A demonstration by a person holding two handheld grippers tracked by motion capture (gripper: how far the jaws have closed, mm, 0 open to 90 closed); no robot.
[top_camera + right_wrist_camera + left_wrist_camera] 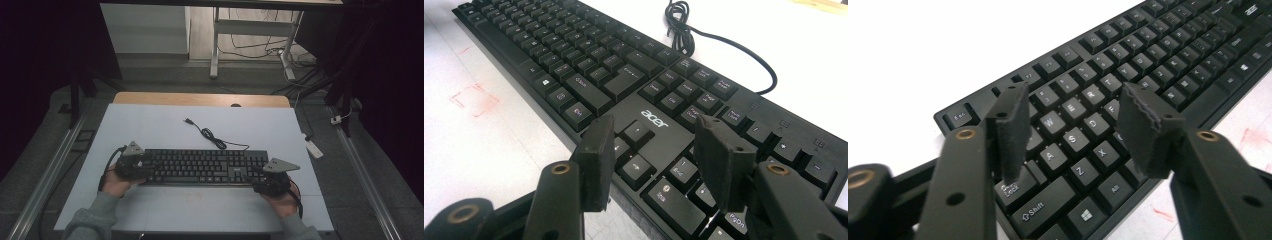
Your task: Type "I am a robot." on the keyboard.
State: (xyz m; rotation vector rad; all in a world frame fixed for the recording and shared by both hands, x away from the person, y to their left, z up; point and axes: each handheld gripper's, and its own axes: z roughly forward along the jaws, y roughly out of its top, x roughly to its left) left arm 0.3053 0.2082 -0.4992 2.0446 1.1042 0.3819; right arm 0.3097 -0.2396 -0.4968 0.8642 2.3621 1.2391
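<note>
Black keyboard [205,166], flat at table [150,125] centre, cable [210,135] trailing toward 12 o'clock; left gripper [145,167] at its 9 o'clock end, right gripper [257,181] at 3 o'clock, both with jaws apart over the keys.

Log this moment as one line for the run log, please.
left gripper: open, over keyboard left end | right gripper: open, over arrow keys | cable: loose on table
</note>
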